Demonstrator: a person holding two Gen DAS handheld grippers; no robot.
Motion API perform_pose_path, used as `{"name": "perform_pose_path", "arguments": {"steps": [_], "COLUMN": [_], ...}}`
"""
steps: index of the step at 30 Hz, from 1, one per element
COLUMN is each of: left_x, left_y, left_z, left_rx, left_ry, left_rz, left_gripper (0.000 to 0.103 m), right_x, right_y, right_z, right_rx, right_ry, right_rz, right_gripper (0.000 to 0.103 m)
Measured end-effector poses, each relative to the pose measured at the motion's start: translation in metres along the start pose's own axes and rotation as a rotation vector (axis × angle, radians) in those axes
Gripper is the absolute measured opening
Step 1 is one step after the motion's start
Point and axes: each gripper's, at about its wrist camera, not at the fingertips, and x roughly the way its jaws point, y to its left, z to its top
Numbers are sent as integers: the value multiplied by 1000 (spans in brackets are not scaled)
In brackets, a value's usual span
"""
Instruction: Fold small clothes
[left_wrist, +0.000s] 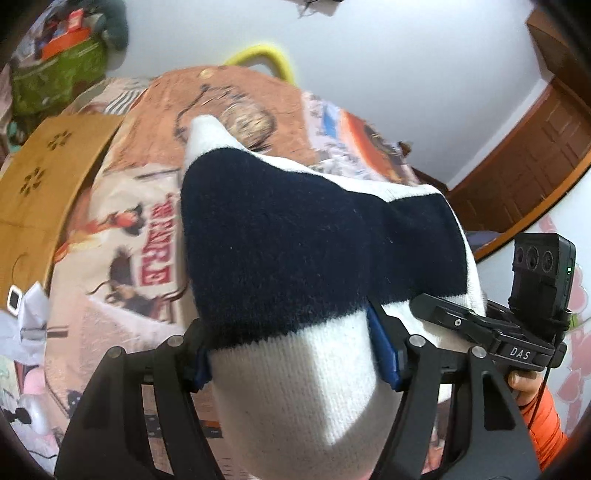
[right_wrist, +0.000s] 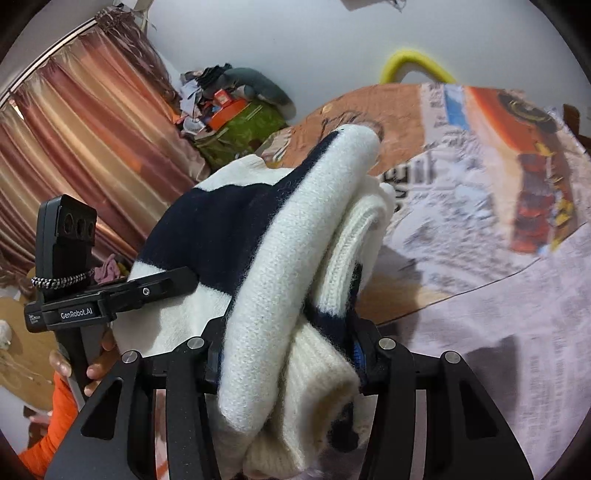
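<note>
Gripping a thick white-and-navy knitted garment (left_wrist: 295, 240), both pairs of tongs carry it clear of the bed.

Left tongs (left_wrist: 295, 354): set at a middling width, blue pads pressed against either side of a white section of the knit, just below the navy band. The bundle fills the gap and bulges forward beyond the tips.

Right tongs (right_wrist: 288, 354): narrower, clamped on a rolled stack of several layers, white and cream ribbing with navy between. A loose white fold hangs over the near side of the jaws and droops below them.

Each tool shows at the edge of the other's view, just beside the garment, with a hand (right_wrist: 92, 365) in an orange sleeve (right_wrist: 48, 417) on its handle.

Risks noted, as judgement:
- The right grip holds many layers. The pads bear on the outer ones only, so an inner layer could slide out and undo the fold.
- The drooping fold may snag on the linkage or drag on the bed when lowered, pulling the stack askew.
- If the two tools move apart or at unequal pace, the knit between them will stretch and the navy band will twist.
- Soft, springy knit may creep out of the left pads, which pinch a rounded bulge, not a flat edge.

Beyond the tips lies the printed bedspread (right_wrist: 480, 332), the likely landing place. Further off, a wooden panel (left_wrist: 48, 177) lies to the left of the left tongs; curtains (right_wrist: 74, 155) hang far left of the right tongs.
</note>
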Motion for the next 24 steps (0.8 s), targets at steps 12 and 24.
{"name": "perform_pose_path", "arguments": {"steps": [12,24], "left_x": [50,-43], "left_y": [60,18], "left_z": [-30,-6], "left_rx": [-134,84], "left_ry": [120,-217], "left_rz": [-3,259], "left_gripper": [84,84], "right_x": [56,2], "right_y": [-24,35], "right_z": [-9,19], "right_rx": [11,-309], "right_ry": [183,-49], "right_rz": [-56,-224], "right_gripper": [56,57]}}
